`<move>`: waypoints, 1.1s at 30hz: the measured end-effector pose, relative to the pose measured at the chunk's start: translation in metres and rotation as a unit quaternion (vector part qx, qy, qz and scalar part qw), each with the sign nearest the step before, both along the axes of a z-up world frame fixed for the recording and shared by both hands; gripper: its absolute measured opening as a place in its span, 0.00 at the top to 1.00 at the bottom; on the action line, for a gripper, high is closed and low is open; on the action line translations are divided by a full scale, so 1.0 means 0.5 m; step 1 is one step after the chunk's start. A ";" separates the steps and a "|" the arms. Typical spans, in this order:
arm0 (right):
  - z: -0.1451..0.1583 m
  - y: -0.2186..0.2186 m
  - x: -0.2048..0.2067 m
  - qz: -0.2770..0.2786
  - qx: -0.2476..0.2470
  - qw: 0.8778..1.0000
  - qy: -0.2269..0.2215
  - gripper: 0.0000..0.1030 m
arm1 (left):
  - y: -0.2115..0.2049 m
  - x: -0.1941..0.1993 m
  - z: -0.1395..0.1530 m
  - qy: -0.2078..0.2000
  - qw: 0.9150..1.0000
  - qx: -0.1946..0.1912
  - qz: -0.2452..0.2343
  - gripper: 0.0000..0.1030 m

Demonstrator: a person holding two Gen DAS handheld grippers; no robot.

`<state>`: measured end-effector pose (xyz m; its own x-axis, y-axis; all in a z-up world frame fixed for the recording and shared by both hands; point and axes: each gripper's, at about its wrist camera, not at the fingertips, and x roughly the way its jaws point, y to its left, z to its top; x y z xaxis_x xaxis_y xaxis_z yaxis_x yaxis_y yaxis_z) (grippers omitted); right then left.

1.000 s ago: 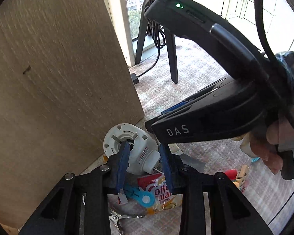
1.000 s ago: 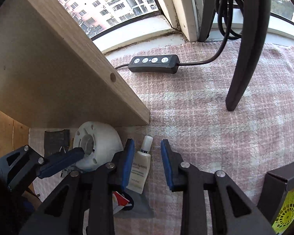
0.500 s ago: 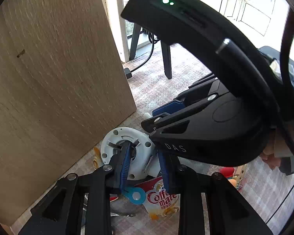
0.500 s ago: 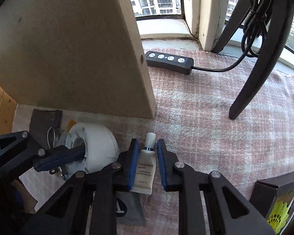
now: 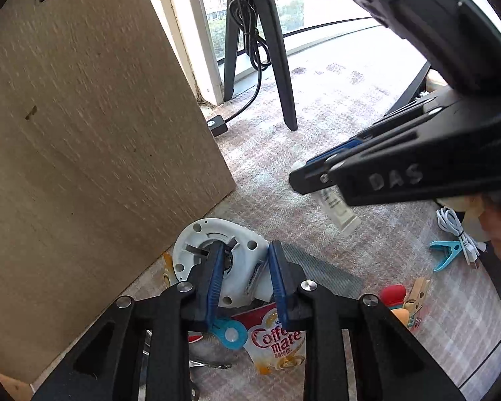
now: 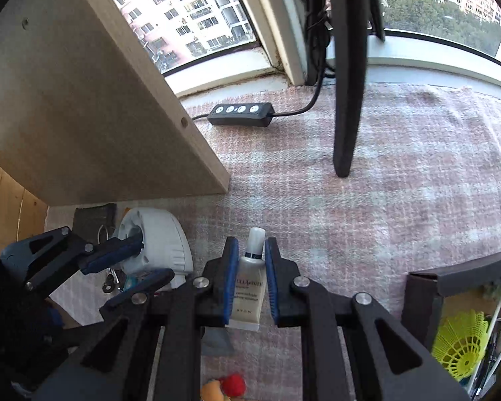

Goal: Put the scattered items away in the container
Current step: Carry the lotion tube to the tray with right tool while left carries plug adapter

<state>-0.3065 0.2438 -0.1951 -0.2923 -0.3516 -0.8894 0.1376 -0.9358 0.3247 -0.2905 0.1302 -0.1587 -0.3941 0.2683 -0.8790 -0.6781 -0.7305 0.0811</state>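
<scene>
My right gripper (image 6: 250, 274) is shut on a small beige cream tube (image 6: 248, 287) with a white cap and holds it above the pink checked cloth; the tube also shows in the left wrist view (image 5: 337, 210). My left gripper (image 5: 245, 277) straddles the rim of a white round plastic part (image 5: 240, 250), one finger inside its centre hole; whether it squeezes the rim I cannot tell. The part also shows in the right wrist view (image 6: 163, 244). A dark box (image 6: 457, 277) with a yellow shuttlecock (image 6: 461, 347) stands at lower right.
A Coffee-mate sachet (image 5: 277, 344), a blue tag (image 5: 228, 332), a grey pouch (image 5: 320, 270), a blue clothespin (image 5: 446, 250), a wooden clothespin (image 5: 417, 297), a red toy (image 5: 394, 295) and a white cable (image 5: 457, 234) lie on the cloth. A wooden panel (image 5: 83, 133) stands left. Tripod leg (image 6: 345, 100).
My right gripper has lifted the cream tube off the cloth and swung right, away from the white part. My left gripper stays on the white part.
</scene>
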 end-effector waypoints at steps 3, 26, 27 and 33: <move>0.028 0.036 0.023 -0.009 -0.019 1.000 0.010 0.84 | -0.033 -0.012 0.016 -0.009 0.999 0.026 0.023 0.82; 0.238 0.489 0.149 -0.138 0.031 0.987 0.075 0.84 | 0.210 0.163 0.189 -0.018 0.982 0.158 -0.100 0.82; 0.244 0.513 0.161 -0.146 0.035 0.986 0.076 0.84 | 0.235 0.175 0.188 -0.022 0.981 0.161 -0.109 0.82; 0.248 0.596 0.208 -0.179 0.037 0.981 0.063 0.65 | 0.336 0.211 0.198 -0.044 0.975 0.177 -0.130 0.57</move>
<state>-0.2023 0.5417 -0.0712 -0.4940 -0.1425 -0.8577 -0.1688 -0.9520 0.2554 -0.1848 0.2980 -0.0599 -0.2002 0.6422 -0.7399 -0.8373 -0.5043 -0.2112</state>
